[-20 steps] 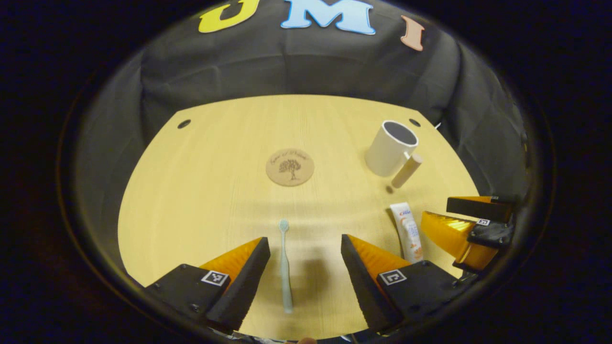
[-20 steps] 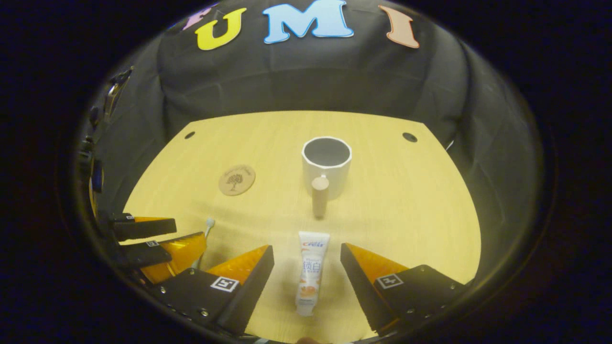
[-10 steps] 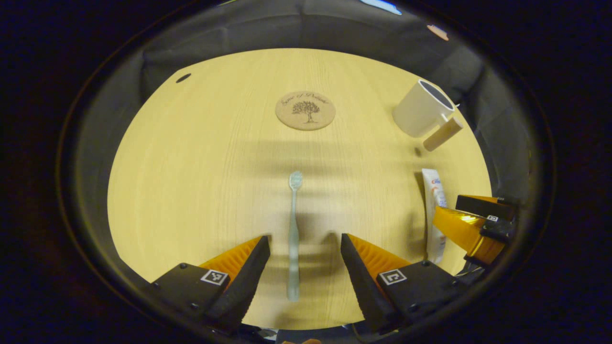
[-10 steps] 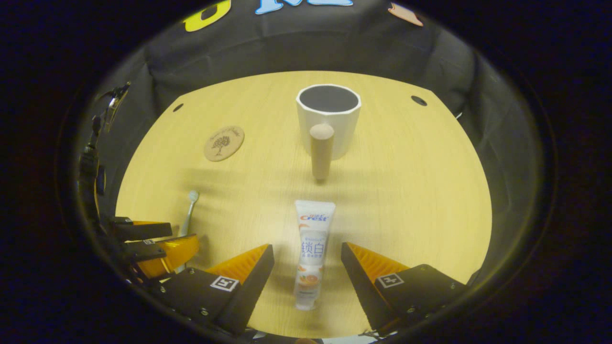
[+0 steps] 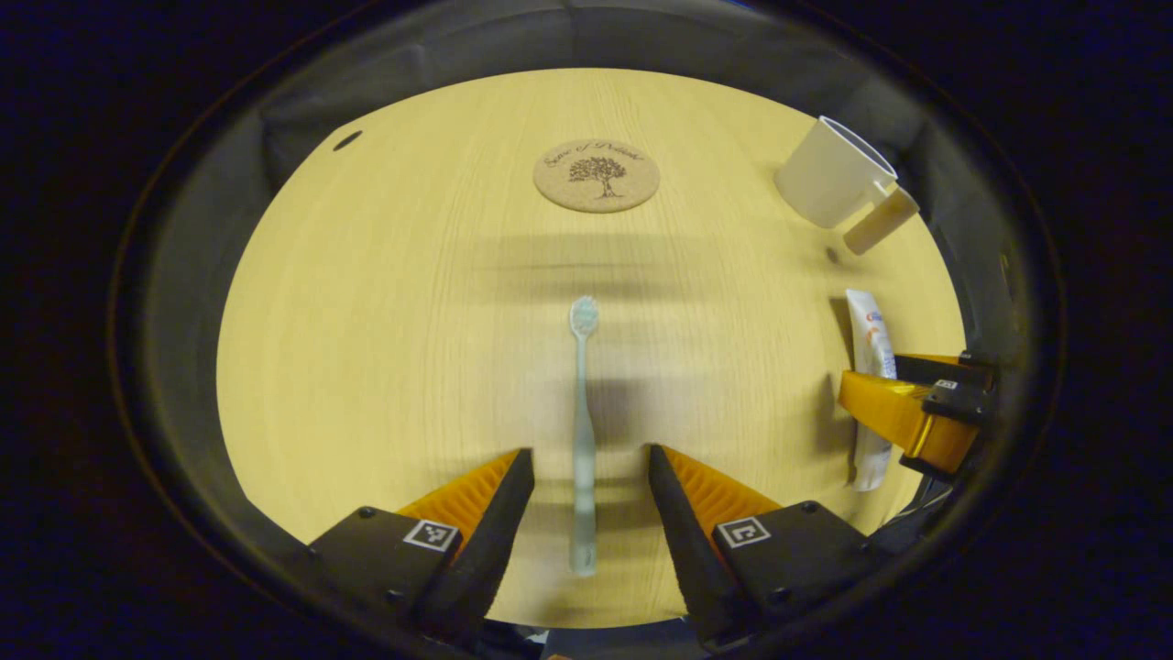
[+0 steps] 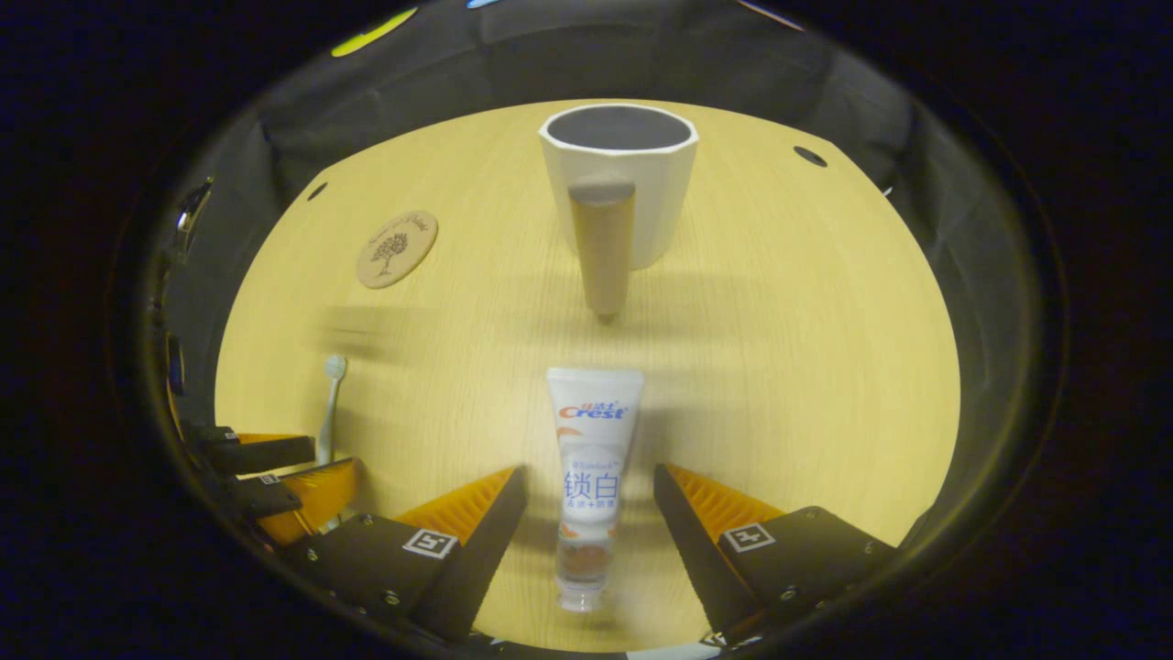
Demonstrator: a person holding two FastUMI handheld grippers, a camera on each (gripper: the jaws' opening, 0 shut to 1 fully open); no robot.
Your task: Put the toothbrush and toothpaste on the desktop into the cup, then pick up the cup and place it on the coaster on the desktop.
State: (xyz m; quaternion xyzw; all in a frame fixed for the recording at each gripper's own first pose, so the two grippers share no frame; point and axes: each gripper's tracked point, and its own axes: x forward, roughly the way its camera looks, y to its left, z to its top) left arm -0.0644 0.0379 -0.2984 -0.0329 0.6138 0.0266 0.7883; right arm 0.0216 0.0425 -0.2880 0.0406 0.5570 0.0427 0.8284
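1. Left gripper view: left gripper (image 5: 583, 458) at bottom centre, fingers apart, straddling the toothbrush (image 5: 582, 431) without touching it.
2. Toothbrush flat on the wooden desktop (image 5: 385, 302), bristle head toward frame centre, handle end between the fingertips.
3. Round cork coaster (image 5: 597, 174) at upper centre, bare.
4. White cup (image 5: 832, 170) at upper right, wooden handle pointing down-right.
5. Right gripper view: right gripper (image 6: 588, 481) at bottom centre, fingers spread on either side of the toothpaste (image 6: 589, 467), not pressing it.
6. Toothpaste flat, cap toward the bottom edge, crimped end toward the cup (image 6: 619, 174).
7. Cup upright at upper centre, interior dark, contents impossible to tell.
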